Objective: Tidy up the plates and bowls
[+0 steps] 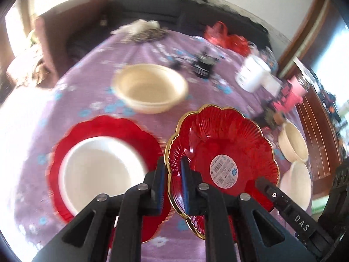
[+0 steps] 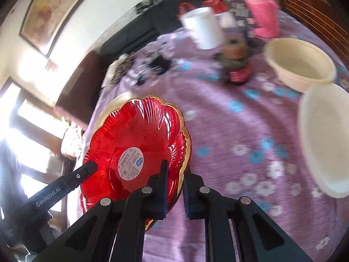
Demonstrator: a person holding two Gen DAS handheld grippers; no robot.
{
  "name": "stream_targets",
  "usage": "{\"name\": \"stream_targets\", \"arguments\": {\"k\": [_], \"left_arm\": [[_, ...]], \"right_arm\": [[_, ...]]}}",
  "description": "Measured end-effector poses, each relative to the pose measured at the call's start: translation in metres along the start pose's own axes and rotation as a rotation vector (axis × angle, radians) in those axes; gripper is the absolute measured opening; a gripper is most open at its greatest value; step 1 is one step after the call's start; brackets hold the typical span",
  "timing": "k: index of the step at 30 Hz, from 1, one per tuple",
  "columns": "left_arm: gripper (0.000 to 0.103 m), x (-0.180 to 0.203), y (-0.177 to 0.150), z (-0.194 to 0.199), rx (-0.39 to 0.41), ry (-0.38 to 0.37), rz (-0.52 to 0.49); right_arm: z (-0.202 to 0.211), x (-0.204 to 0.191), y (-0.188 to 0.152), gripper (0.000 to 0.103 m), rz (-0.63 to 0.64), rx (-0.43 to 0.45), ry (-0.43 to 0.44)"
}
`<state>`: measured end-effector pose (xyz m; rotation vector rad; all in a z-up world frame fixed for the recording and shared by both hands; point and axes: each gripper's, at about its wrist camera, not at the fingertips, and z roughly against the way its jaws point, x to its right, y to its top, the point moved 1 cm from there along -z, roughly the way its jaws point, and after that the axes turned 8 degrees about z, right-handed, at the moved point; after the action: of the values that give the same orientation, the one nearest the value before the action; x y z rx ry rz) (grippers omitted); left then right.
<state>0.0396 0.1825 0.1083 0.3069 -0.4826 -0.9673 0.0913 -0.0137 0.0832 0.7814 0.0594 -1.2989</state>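
A red fluted plate (image 1: 222,144) with a gold rim and a round sticker hangs tilted above the purple flowered tablecloth (image 1: 91,69). My left gripper (image 1: 173,160) is shut on its left rim. My right gripper (image 2: 176,167) is shut on the opposite rim of the same plate (image 2: 135,139). Each view shows the other gripper's finger reaching the plate's far side. Below and to the left lies a second red plate (image 1: 122,126) with a white bowl (image 1: 100,172) in it. A cream bowl (image 1: 150,87) sits behind. Two more pale bowls (image 2: 301,65) (image 2: 327,139) stand on the right.
At the back of the table are a white mug (image 1: 253,74), a pink cup (image 2: 264,15), a red bag (image 1: 224,37) and small dark items (image 1: 202,65). A dark sofa (image 1: 152,6) lies beyond the table. Brown wooden furniture (image 1: 314,118) borders its right side.
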Motion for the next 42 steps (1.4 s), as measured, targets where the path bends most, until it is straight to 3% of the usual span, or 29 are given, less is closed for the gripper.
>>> {"name": "stream_targets", "arguments": {"k": [9, 15, 36, 39, 42], "left_arm": [[0.013, -0.095, -0.004, 0.022, 0.021, 0.093, 0.163], [0.013, -0.132, -0.008, 0.014, 0.001, 0.126, 0.217], [0.014, -0.15, -0.012, -0.008, -0.045, 0.147, 0.238], [0.021, -0.15, -0.012, -0.009, -0.056, 0.135, 0.238], [0.04, -0.151, -0.012, -0.005, -0.058, 0.102, 0.248]], "right_arm": [[-0.043, -0.08, -0.017, 0.013, 0.153, -0.088, 0.073], [-0.07, -0.101, -0.027, 0.013, 0.204, -0.151, 0.073], [-0.096, -0.116, -0.029, 0.014, 0.255, -0.201, 0.05], [-0.096, -0.117, -0.028, 0.015, 0.267, -0.2, 0.05], [-0.094, -0.117, -0.027, 0.019, 0.279, -0.192, 0.052]]}}
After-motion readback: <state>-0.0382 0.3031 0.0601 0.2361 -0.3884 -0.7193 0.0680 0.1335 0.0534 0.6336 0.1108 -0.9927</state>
